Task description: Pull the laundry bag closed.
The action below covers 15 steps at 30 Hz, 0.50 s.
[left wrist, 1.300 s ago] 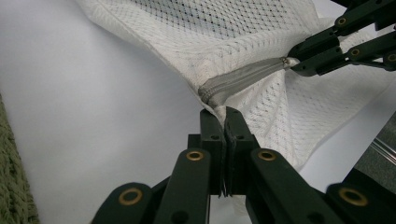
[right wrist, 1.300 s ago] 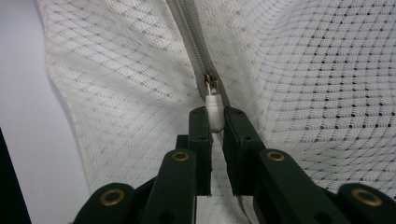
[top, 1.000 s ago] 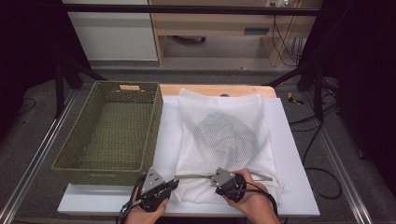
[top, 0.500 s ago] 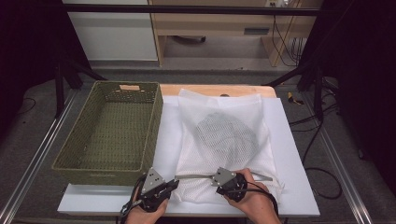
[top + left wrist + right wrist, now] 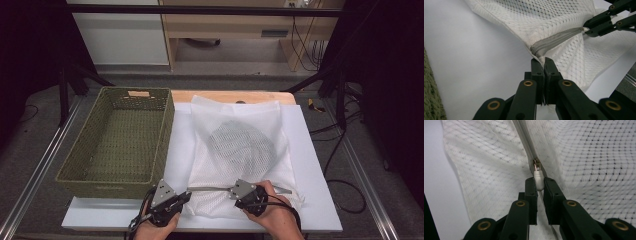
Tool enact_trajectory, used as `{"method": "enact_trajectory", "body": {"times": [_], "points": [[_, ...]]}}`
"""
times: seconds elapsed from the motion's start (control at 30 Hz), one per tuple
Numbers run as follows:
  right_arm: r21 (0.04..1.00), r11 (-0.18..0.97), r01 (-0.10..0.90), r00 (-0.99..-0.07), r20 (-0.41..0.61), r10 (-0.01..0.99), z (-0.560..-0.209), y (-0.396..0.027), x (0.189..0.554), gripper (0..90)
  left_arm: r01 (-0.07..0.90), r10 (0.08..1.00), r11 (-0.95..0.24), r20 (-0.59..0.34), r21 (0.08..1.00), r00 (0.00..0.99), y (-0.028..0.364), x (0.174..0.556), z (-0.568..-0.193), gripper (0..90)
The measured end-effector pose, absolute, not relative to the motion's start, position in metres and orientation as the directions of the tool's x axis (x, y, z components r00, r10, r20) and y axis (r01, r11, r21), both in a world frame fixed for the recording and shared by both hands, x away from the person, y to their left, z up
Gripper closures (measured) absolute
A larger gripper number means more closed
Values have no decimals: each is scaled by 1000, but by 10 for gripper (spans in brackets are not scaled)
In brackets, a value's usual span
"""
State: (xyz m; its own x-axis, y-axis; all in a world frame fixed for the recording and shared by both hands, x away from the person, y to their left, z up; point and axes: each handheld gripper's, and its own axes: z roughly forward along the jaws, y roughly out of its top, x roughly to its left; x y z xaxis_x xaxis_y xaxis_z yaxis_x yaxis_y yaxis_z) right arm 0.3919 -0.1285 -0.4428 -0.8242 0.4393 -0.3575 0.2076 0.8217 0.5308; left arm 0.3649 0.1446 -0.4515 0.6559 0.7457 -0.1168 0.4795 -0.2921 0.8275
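A white mesh bag (image 5: 225, 112) lies flat on the white board (image 5: 312, 165), with a dark round item (image 5: 242, 147) inside it. Its grey zipper (image 5: 210, 189) runs along the near edge, pulled taut between the two grippers. My left gripper (image 5: 187, 194) is shut on the bag's corner at the zipper's end (image 5: 535, 50); its jaws (image 5: 544, 61) are pressed together on the fabric. My right gripper (image 5: 231, 189) is shut on the white zipper pull (image 5: 538, 177), which sits between its jaws (image 5: 539, 182). The left gripper view shows the right gripper (image 5: 586, 28) at the zipper's far end.
An empty green woven basket (image 5: 120, 140) stands directly left of the bag, close to my left gripper. A wooden table edge (image 5: 225, 96) shows behind the board. Metal rails (image 5: 360, 170) run along both sides, and cables (image 5: 330, 150) lie on the floor at the right.
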Motion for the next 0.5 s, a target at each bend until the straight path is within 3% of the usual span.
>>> {"method": "enact_trajectory", "body": {"times": [0.5], "points": [[529, 810, 254, -787, -374, 491, -439, -157, 393, 819, 477, 752, -285, -114, 831, 649, 144, 365, -452, 890]]}}
